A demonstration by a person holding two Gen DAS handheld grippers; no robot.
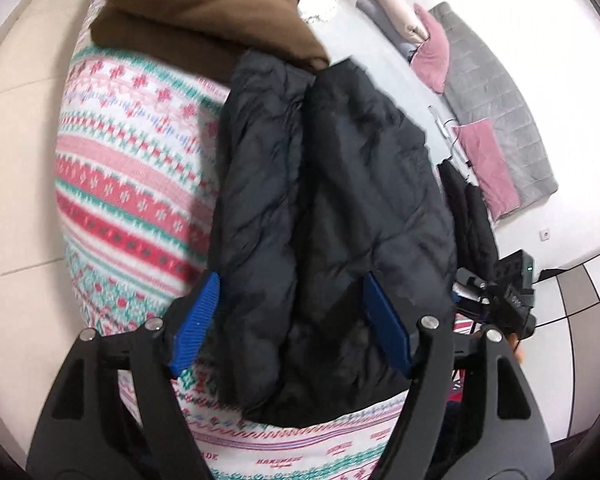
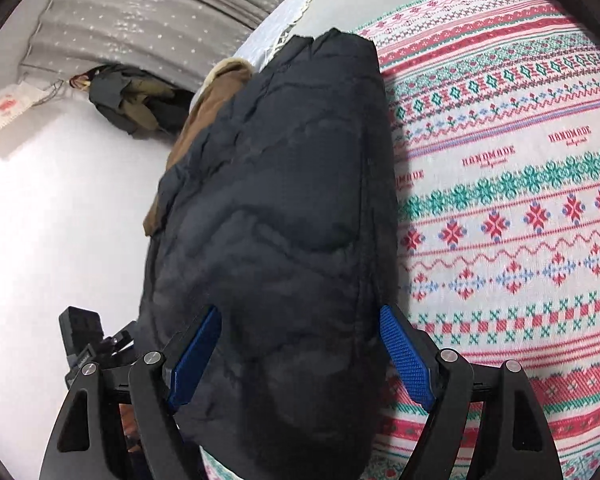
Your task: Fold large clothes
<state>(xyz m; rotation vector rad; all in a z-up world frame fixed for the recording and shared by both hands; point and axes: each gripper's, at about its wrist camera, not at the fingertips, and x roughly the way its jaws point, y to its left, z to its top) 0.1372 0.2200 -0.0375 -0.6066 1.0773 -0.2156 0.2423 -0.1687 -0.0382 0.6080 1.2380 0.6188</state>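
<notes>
A black quilted puffer jacket lies folded lengthwise on a red, green and white patterned cloth. My left gripper is open, its blue pads either side of the jacket's near end. In the right wrist view the same jacket fills the middle on the patterned cloth. My right gripper is open too, its blue pads straddling the jacket's near end. Whether any pad presses the fabric I cannot tell.
A folded brown garment lies beyond the jacket and shows at its left in the right wrist view. Grey and pink blankets lie on the white floor at right. A dark clothes heap sits by the curtain.
</notes>
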